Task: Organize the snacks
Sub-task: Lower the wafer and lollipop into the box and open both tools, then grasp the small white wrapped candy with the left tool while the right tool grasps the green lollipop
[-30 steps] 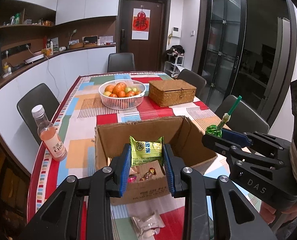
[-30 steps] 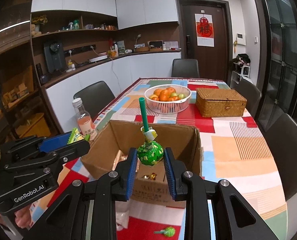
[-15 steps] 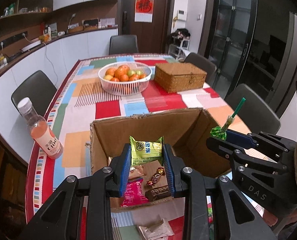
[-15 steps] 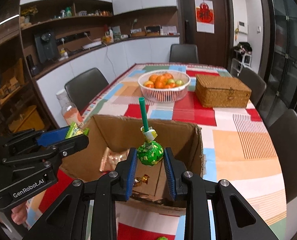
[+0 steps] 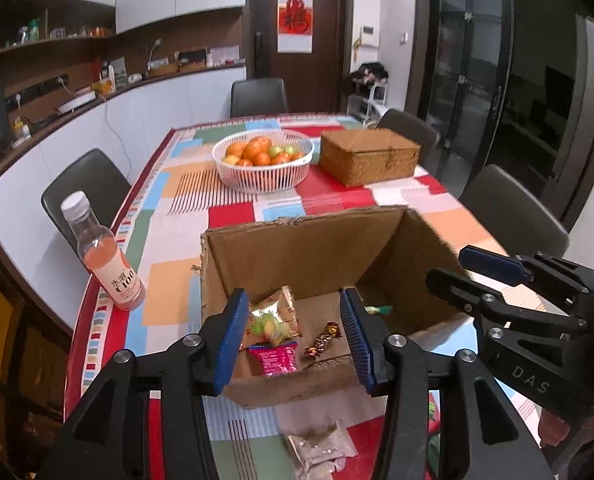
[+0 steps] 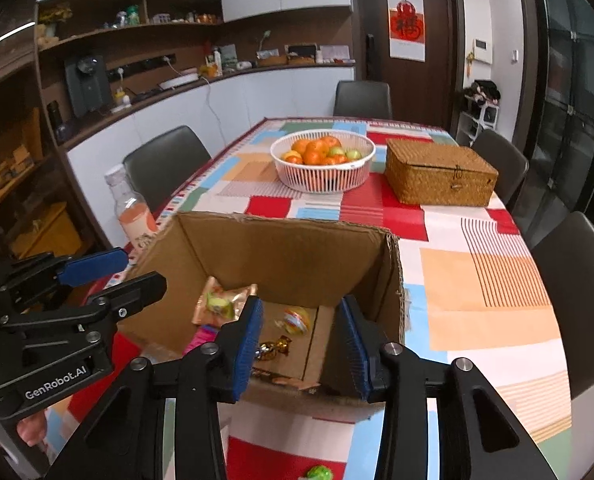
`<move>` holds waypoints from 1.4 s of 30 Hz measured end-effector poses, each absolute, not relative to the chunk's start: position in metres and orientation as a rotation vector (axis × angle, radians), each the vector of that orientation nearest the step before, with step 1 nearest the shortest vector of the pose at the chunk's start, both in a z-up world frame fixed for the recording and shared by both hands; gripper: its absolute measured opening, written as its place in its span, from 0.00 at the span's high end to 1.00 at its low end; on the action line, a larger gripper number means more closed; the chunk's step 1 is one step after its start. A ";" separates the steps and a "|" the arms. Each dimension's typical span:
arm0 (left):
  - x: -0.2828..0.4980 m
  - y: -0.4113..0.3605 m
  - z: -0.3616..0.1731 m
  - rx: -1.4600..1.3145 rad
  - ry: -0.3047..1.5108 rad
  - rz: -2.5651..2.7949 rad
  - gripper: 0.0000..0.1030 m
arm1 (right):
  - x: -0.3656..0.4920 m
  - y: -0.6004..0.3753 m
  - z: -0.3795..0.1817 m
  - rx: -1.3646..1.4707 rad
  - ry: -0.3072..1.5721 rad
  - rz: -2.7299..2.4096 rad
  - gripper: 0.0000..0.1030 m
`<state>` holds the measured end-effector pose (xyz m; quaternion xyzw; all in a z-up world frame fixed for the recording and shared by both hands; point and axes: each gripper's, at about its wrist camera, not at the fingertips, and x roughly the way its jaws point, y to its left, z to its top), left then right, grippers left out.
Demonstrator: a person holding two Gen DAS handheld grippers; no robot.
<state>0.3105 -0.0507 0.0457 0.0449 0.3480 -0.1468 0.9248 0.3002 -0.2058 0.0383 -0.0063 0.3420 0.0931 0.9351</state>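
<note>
Both snacks have left the grippers since the earlier frames: the green foil packet that sat in the left gripper and the green-wrapped lollipop with its green stick that sat in the right gripper are no longer between the blue pads. Each gripper's jaws have just been opening and now stand spread with nothing between them, poised over the open brown cardboard box at the near end of the counter with its patchwork cloth.

Down in the box lie a tan packet printed with fruit, a pink packet, a gold-wrapped candy and, toward the far right corner, a scrap of green wrapper with a green stick, probably the lollipop; the green foil packet cannot be picked out.

More remains outside: a pale sachet lies on the counter near the box's front wall, and a green-wrapped sweet lies on the red patch nearer still.

To finish this release well, lift both grippers straight up clear of the rim before swinging away, so the fingers do not catch the cardboard wall and drag the box. Then come down on the sachet flat and low, pinching it across its middle
</note>
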 end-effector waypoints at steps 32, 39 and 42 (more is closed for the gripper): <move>0.221 -0.045 -0.019 0.090 0.869 -0.313 0.42 | 0.208 -0.212 -0.029 0.034 0.867 0.205 0.55; 0.216 -0.040 -0.054 0.106 0.964 -0.306 0.42 | 0.204 -0.214 -0.054 0.027 0.947 0.182 0.55; 0.217 -0.039 -0.067 0.107 1.000 -0.301 0.42 | 0.206 -0.215 -0.061 0.024 0.976 0.168 0.55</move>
